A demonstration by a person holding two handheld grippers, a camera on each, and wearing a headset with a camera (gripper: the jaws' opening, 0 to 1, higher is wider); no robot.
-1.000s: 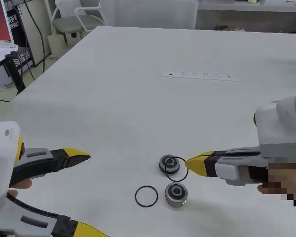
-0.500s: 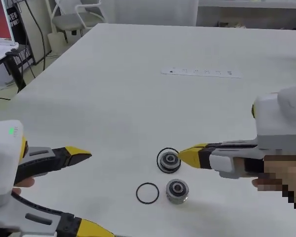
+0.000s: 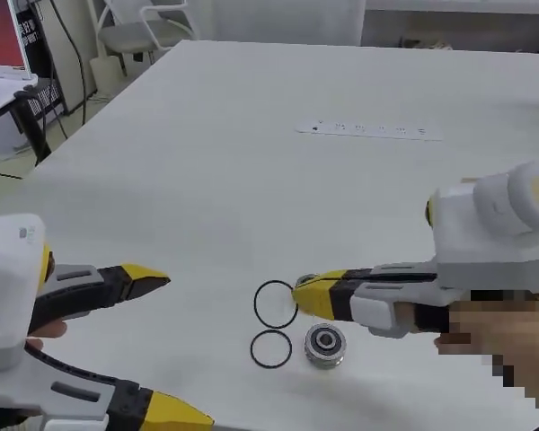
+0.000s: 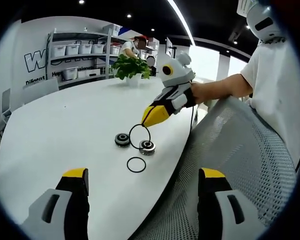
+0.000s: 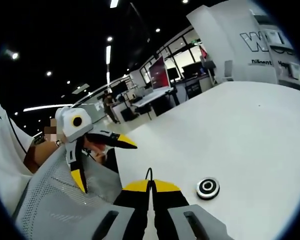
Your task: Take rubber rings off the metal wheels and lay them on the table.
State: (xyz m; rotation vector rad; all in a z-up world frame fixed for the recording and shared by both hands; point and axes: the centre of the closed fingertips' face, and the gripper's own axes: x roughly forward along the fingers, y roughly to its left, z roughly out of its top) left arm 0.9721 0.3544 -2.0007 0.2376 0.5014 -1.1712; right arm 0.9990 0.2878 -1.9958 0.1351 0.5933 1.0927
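Our right gripper (image 3: 307,294) is clamped on a thin black rubber ring (image 3: 276,304), held just above the tabletop (image 3: 251,180) near a metal wheel (image 3: 324,344). We judge the ring light, floppy and stretchy, so best pinched anywhere along its band. Our left gripper (image 3: 187,350) is spread wide, holding nothing.

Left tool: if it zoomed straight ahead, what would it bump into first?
Probably the held ring dangling from the right tool, straight ahead of the left tool and its open jaws. The loose ring and a wheel lie lower; depth is hard to judge.
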